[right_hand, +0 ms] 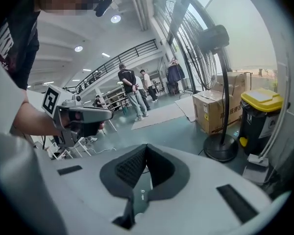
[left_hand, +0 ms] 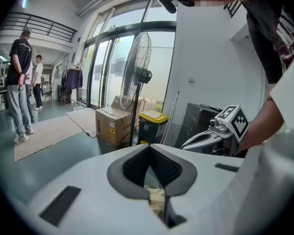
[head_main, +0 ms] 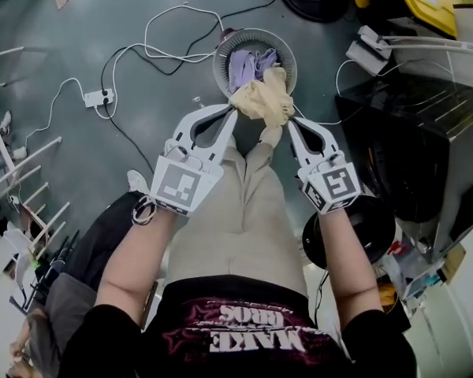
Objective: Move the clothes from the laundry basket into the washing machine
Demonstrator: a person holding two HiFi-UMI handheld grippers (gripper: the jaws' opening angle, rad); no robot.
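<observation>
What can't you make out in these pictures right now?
Head view: the cream cloth covers part of the round tub, hiding what lies under it.
Whether the right gripper pinches the cloth: its own view shows no fabric.
Left gripper view: the left gripper itself hides most of the cloth.

We wear a black T-shirt (head_main: 244,345) with pink-and-white lettering and beige trousers (head_main: 240,219); left gripper (head_main: 232,111) and right gripper (head_main: 288,122) white, marker-cubed

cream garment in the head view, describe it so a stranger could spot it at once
Find the round grey tub on the floor, top centre. The cream garment is bunched at its near rim, pinched by the left gripper, the right gripper beside it. It is pale yellow; the clothes inside the tub are purple.
</observation>
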